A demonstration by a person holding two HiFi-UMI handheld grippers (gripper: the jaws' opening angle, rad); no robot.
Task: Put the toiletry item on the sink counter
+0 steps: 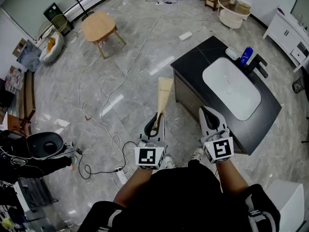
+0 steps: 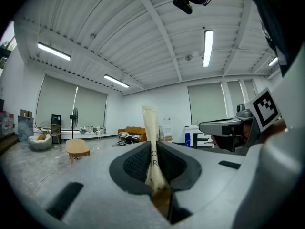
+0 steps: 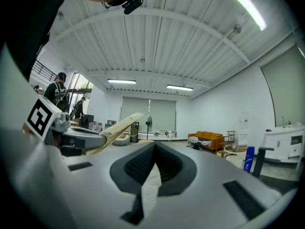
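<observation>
- Your left gripper (image 1: 157, 117) is clamped on the lower end of the toiletry tube (image 1: 164, 93). The tube juts out over the floor, just left of the sink counter (image 1: 193, 64) and not yet above it.
- Your right gripper (image 1: 208, 112) hovers by the counter's near-left edge, jaws together on nothing.
- Risk: the hold is on one thin end, so the tube may swing or slip if you tilt it while crossing.
- Risk: let go too far right and it could slide into the basin (image 1: 217, 76). Let go too near and it could drop off the edge.
- The basin looks empty. A blue bottle (image 1: 246, 56) stands beyond it, beside the faucet (image 1: 258, 65).
</observation>
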